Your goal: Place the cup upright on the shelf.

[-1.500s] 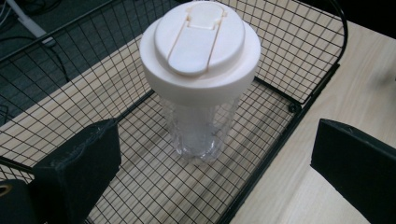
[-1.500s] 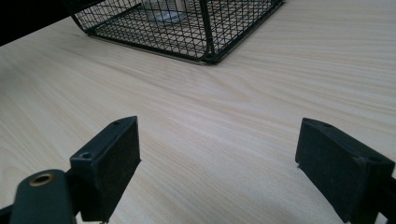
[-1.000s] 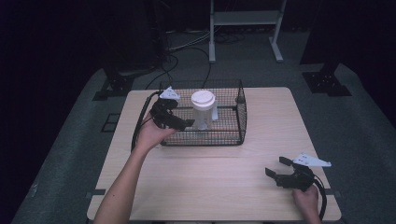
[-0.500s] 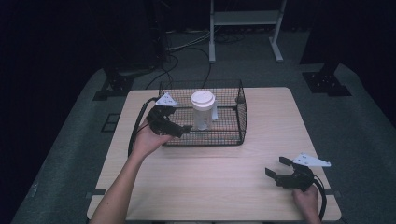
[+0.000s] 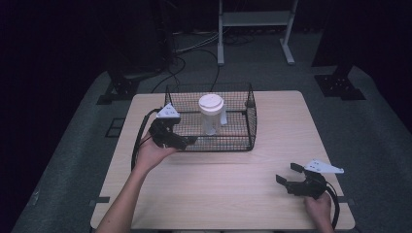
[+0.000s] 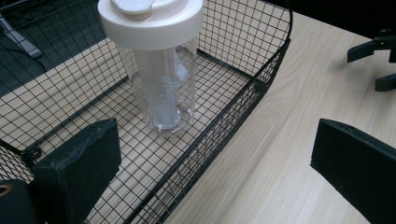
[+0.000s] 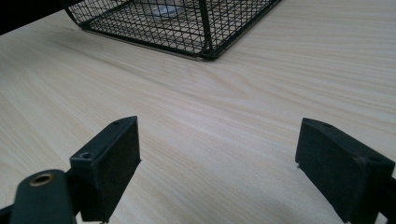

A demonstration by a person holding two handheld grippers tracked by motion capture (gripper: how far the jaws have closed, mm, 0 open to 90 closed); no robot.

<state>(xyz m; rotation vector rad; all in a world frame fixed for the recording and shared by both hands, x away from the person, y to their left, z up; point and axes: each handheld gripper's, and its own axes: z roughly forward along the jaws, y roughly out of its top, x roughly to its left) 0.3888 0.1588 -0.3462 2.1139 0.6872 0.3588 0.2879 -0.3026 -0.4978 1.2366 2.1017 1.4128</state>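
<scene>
The table [image 5: 233, 189] was bare pale wood apart from the wire basket [image 5: 250, 127], which sat toward twelve o'clock of the table's middle. Inside it the clear shaker bottle [image 5: 211, 116] stood upright under its white lid, near the basket's centre and apart from every wall.

Your left gripper [image 5: 187, 141] hung at the basket's near-left corner, at about eight o'clock from the bottle. In the left gripper view its jaws stood wide and empty, and they straddled the near wall: one pad over the mesh floor, the other outside over the table. That was the main risk I saw. If you had closed or swung from there, a pad could have caught the rim wire and dragged the light basket across the wood, and the tall, top-heavy bottle might have tipped against the mesh.

The bottle looked smooth and clear, so a shallow pinch low on the body could have slipped. A reach at lid height could have knocked it over toward two o'clock.

Your right gripper [image 5: 287, 178] rested at the table's five o'clock corner, jaws spread wide with nothing between them, well apart from the basket. It was too far off to steady the basket if it slid.
</scene>
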